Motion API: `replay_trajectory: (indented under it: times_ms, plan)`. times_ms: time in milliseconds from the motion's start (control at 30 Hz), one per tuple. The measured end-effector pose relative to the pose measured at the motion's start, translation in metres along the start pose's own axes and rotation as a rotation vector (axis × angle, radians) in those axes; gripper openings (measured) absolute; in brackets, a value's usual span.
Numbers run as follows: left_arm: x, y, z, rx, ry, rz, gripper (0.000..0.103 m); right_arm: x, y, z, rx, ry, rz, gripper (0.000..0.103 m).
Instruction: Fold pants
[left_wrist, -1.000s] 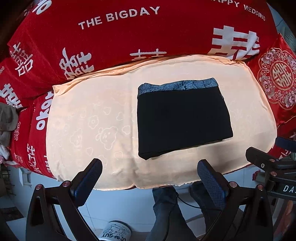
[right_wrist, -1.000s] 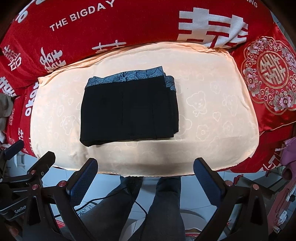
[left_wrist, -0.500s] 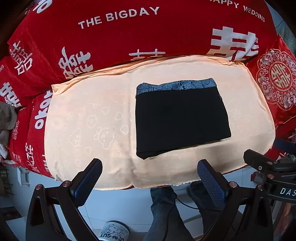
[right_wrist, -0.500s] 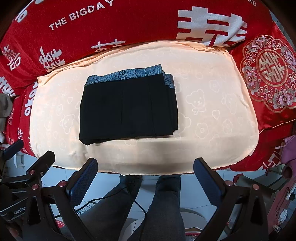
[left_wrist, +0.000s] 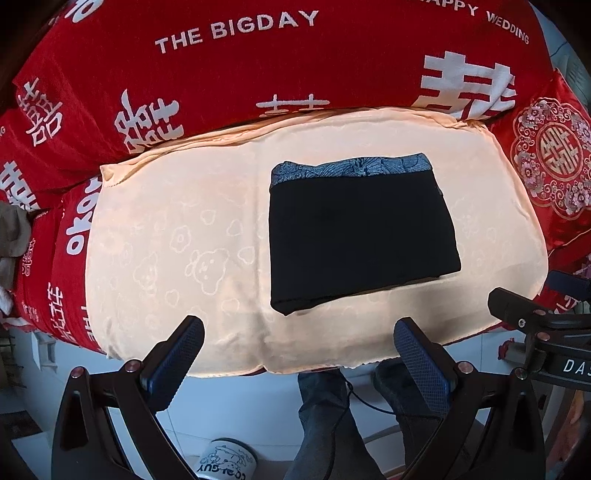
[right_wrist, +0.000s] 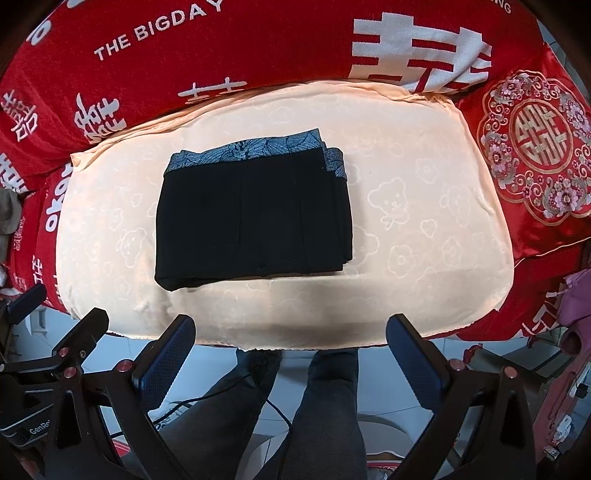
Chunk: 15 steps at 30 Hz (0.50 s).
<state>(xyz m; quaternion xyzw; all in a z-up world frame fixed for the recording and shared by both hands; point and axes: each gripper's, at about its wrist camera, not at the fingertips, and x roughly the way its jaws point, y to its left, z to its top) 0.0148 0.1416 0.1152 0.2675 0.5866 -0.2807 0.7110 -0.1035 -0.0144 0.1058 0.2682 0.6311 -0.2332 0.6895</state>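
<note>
My left gripper (left_wrist: 297, 352) hangs released, holding nothing. The folded pants (right_wrist: 253, 214) lie on the peach cushion (right_wrist: 424, 258), their stacked layers hidden underneath. My right gripper (right_wrist: 290, 350) is released too, its base cut off.

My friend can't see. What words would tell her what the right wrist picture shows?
Black pants, folded into a neat rectangle with a blue patterned waistband along the far edge, lie on a peach cloth over a red blanket. The right gripper is open and empty, near the cloth's front edge.
</note>
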Motion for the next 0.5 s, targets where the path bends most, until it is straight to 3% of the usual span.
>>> replay_trajectory:
  times_ms: [500]
  plan:
    - [0.0009, 0.0076, -0.0017, -0.030, -0.004, -0.022, 0.103, 0.0010, 0.0068, 0.0015, -0.007, 0.003, -0.006, 0.103]
